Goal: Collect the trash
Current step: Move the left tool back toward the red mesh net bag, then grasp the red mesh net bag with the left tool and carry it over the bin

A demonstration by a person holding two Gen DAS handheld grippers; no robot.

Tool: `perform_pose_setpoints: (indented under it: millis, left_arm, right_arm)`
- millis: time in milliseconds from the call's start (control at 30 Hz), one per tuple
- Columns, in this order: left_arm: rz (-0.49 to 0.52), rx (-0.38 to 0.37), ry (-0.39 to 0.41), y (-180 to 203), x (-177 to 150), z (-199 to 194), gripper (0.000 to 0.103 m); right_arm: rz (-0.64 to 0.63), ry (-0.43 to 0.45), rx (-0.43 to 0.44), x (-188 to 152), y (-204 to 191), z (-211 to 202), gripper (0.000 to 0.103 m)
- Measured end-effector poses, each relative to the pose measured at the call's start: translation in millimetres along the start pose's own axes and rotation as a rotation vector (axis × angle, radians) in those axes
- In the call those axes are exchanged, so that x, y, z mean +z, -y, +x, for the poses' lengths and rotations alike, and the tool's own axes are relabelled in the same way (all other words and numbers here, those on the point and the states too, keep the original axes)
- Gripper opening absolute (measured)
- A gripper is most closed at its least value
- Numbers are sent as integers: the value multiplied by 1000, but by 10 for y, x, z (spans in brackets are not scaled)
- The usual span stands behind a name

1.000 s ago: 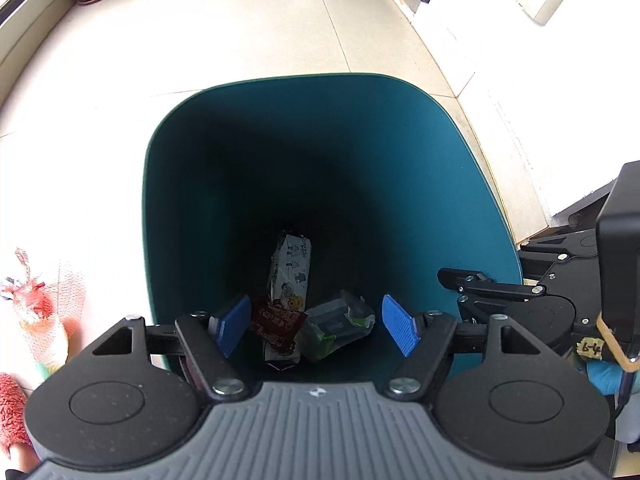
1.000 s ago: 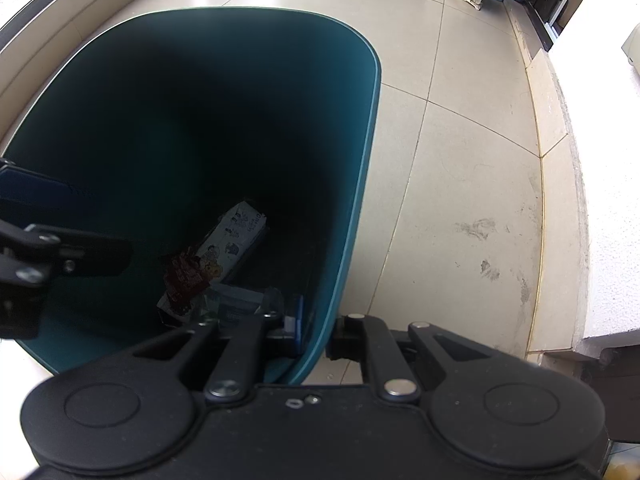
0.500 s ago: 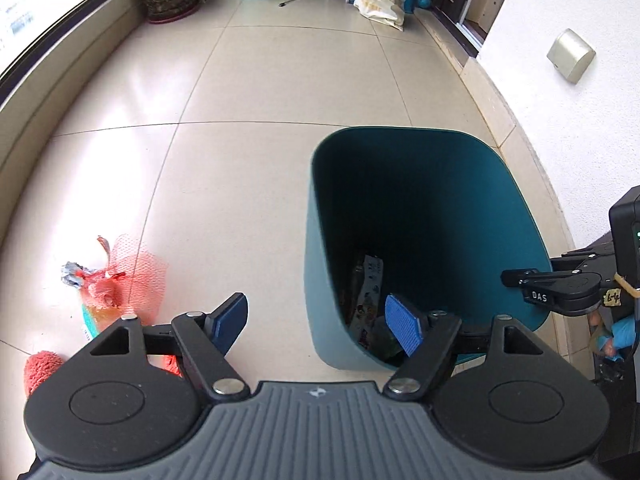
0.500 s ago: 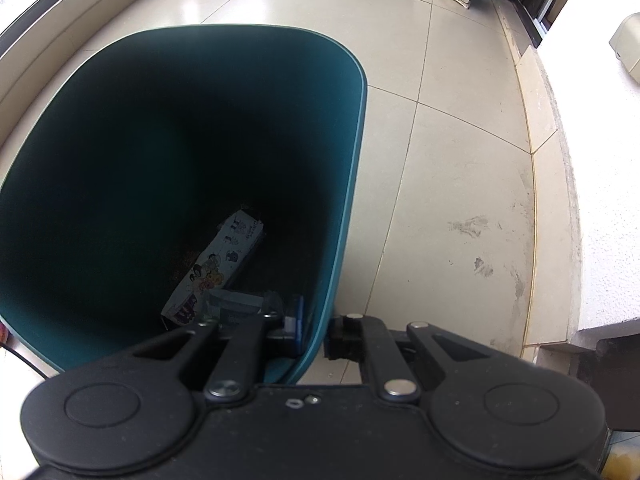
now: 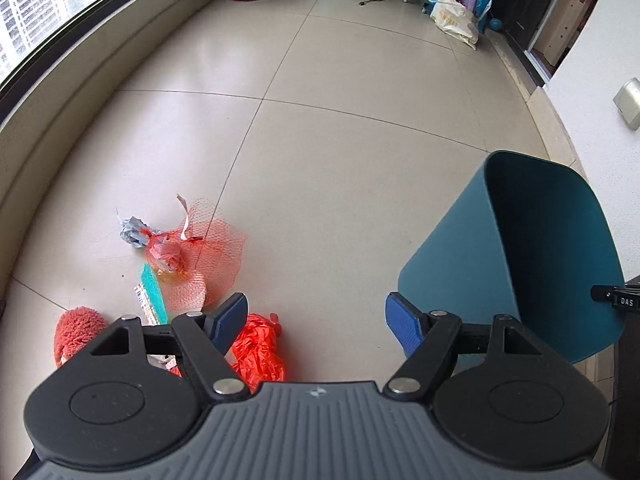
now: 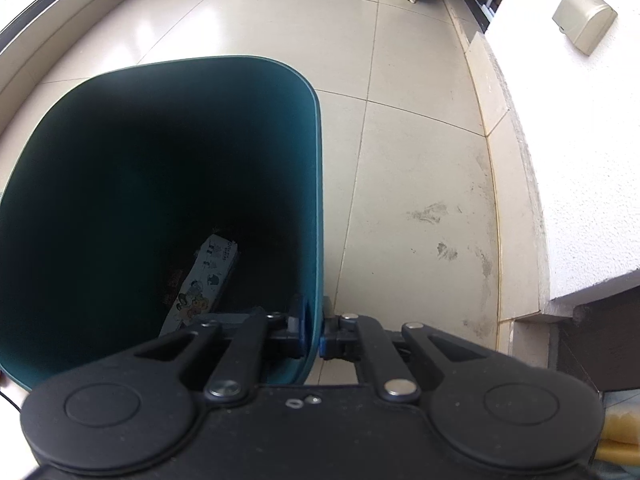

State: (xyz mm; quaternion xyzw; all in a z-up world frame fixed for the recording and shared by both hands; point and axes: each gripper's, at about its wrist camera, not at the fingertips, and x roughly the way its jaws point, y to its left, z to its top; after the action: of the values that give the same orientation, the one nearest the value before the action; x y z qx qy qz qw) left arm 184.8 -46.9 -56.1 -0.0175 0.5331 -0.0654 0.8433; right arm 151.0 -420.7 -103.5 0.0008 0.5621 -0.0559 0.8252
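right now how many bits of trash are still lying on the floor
About 4: red mesh net, grey wad beside it, green-edged wrapper, crumpled red bag nearest. More may hide behind the left gripper.

left gripper (image 5: pixel 316 318): jaws wide apart (nothing between) | right gripper (image 6: pixel 313 330): clamped, angled steeply down
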Motion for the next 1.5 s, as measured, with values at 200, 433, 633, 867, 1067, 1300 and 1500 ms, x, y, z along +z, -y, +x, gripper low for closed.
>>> perform_pose_setpoints:
  millis: [200, 433, 633, 867, 1067, 1300, 1500]
  left_arm:
    - [-137, 32, -75, -625, 40, 477, 76]
    - [-263, 47, -215, -1180, 40, 1257, 76]
    - [-285, 123, -282, -1462, 52, 1816, 76]
    - [-269, 140, -287, -1531, 177, 2132, 76]
    - [-205, 225, -347, -1454, 167, 2559, 46]
    - [-297, 163, -292, -1507, 160, 2332, 5]
    - [-280, 160, -224, -1322, 306, 1772, 5]
  right_arm:
    - [4, -7, -12, 38, -22, -7, 6]
    - [4, -12, -11, 98, -50, 18, 6]
    - [-19, -11, -14, 49, -66, -13, 7]
    - [-32, -28, -12, 62, -73, 32, 7]
    - [-45, -26, -9, 70, -60, 37, 7]
    - [-49, -24, 1, 45, -55, 59, 7]
    - [-34, -16, 11, 24, -36, 60, 6]
